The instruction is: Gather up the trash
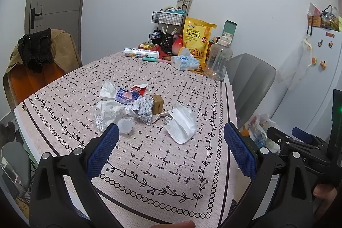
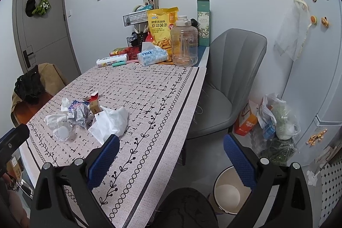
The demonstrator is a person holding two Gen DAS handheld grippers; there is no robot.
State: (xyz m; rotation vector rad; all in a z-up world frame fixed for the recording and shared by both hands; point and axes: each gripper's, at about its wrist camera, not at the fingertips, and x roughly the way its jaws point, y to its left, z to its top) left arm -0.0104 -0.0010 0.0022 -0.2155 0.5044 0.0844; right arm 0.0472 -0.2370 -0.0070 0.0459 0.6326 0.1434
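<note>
Both grippers, left gripper (image 1: pixel 171 146) and right gripper (image 2: pixel 171 153), are held with jaws released and empty above the desk (image 1: pixel 162 164); collection appears not yet begun. The trash (image 1: pixel 132 108), at frame centre, must be reached first, the bin (image 2: pixel 228 193) waiting lower right.

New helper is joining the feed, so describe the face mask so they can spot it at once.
On the patterned tablecloth, find the litter pile near its middle. The face mask lies at the pile's right edge, beside the small brown box. Unlike the crumpled tissues, it is flat, pleated white fabric.
</note>
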